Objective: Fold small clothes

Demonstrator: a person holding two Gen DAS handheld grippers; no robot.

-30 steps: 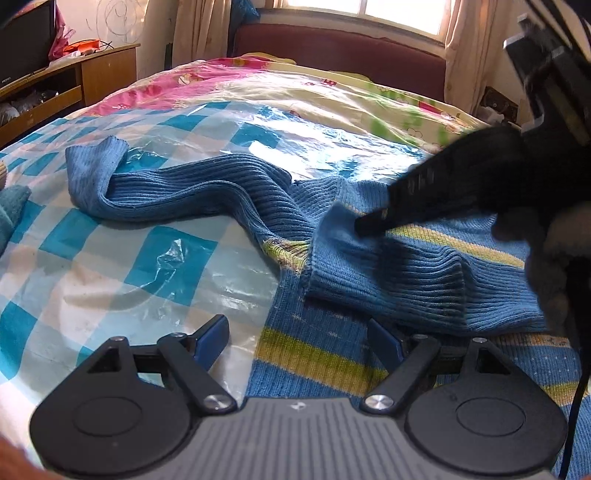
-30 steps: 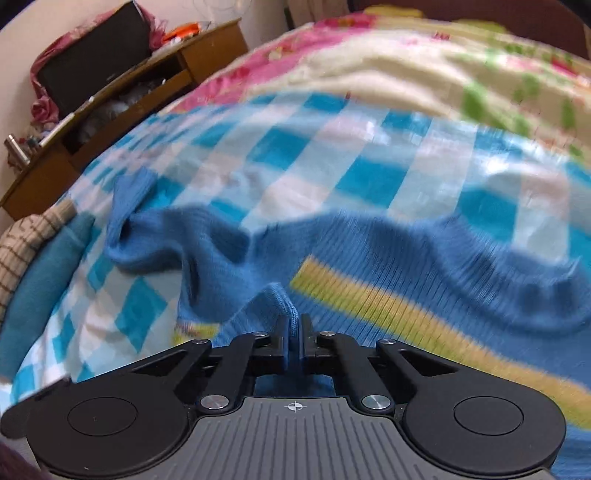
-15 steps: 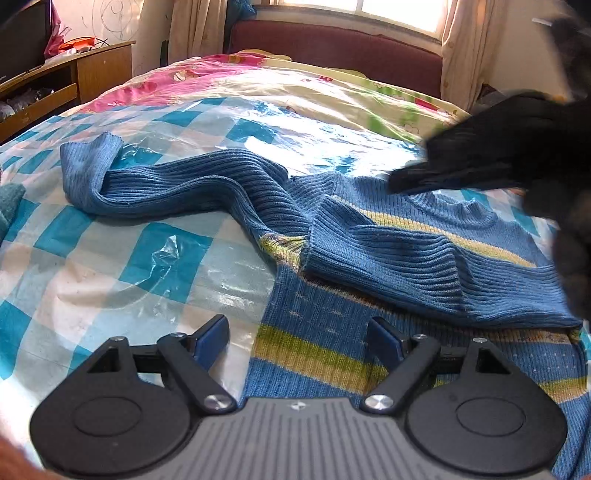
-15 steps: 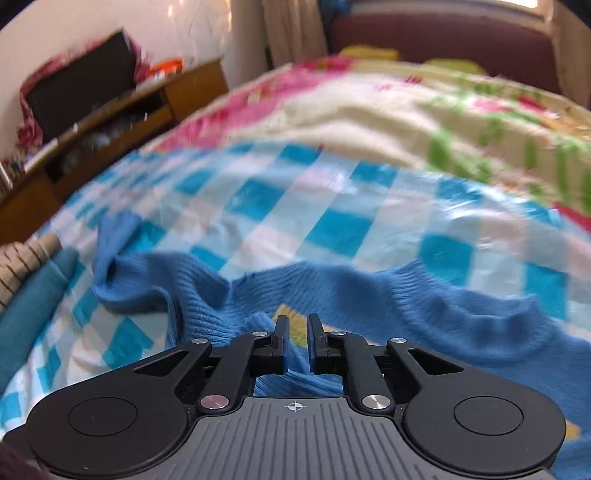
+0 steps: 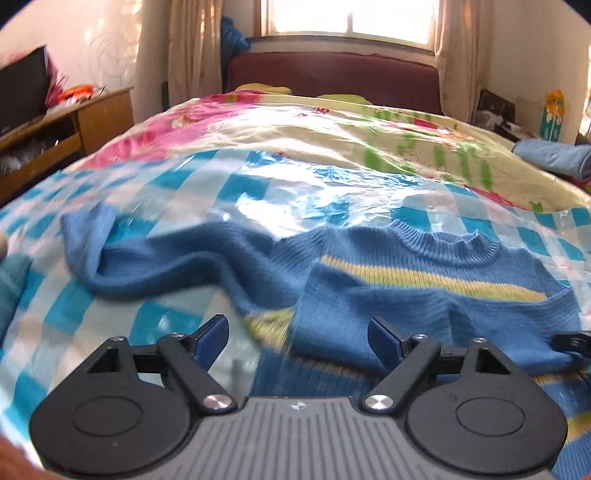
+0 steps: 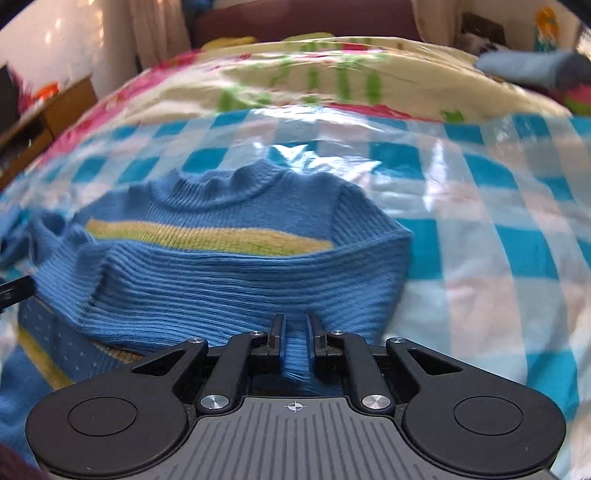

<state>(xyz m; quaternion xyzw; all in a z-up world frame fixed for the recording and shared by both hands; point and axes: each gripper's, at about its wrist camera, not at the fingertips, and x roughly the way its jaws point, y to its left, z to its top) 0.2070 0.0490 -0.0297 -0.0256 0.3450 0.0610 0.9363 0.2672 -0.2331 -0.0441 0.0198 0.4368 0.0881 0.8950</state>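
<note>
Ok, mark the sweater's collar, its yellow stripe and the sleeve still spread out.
collar (image 5: 447,242), left wrist view, on the ribbed neckband's middle
yellow stripe (image 6: 207,236), right wrist view, on the band across the chest
spread-out sleeve (image 5: 155,258), left wrist view, midway along its length

Strong daylight pours in from the window (image 5: 347,18) far ahead of my left claw (image 5: 297,336), and the glass is blown out to plain white. That light bounces off the clear plastic sheet (image 5: 295,199) over the bed beyond the claw, leaving bright white glare patches. In the right wrist view the same glare sits straight ahead of my right claw (image 6: 295,328). Both pictures are soft with motion blur, and the right one smears most toward its far edge and sides. The blue sweater (image 6: 229,266) just ahead of that claw shows its ribs fairly clearly. Fisheye bending bows the bed, and the corners go dark.
</note>
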